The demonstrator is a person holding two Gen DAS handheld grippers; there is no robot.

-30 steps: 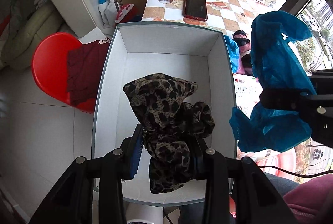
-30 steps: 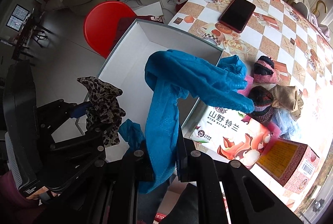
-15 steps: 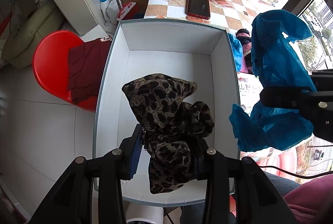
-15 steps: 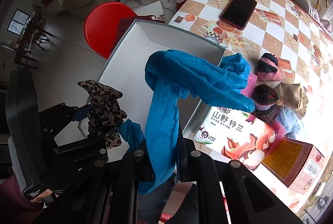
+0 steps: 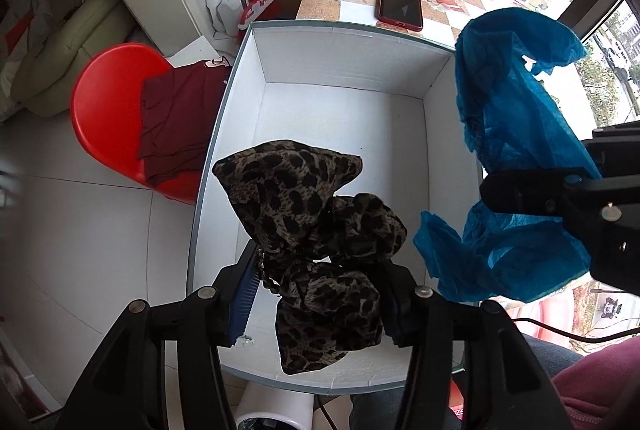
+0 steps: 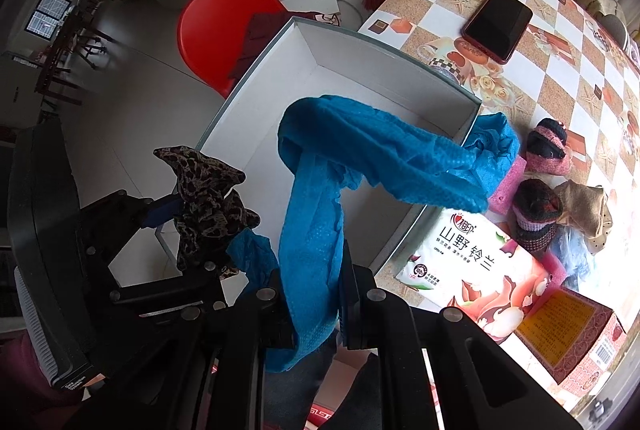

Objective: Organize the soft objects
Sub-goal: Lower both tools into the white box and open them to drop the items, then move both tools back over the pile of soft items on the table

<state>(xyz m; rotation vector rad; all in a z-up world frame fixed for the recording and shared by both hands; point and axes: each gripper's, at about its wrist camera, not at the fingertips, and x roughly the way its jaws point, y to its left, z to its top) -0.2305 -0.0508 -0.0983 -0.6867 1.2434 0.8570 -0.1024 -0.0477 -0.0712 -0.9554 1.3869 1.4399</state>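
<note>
Hanging over the white box [image 5: 344, 118] beside the bench [image 6: 560, 70]: left gripper [image 5: 320, 294], fingers just widening around the leopard-print cloth [image 5: 312, 222], and right gripper [image 6: 314, 294], fingers clamping the blue cloth [image 6: 360, 158].

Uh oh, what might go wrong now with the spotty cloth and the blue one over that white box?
1. The left gripper jaws have just been opening with the leopard cloth between them; it may snag on a jaw instead of dropping into the white box.
2. The blue cloth, pinched in the right gripper, trails toward the box's right wall; let go now, it might drape over the edge or land on the tissue pack.
</note>
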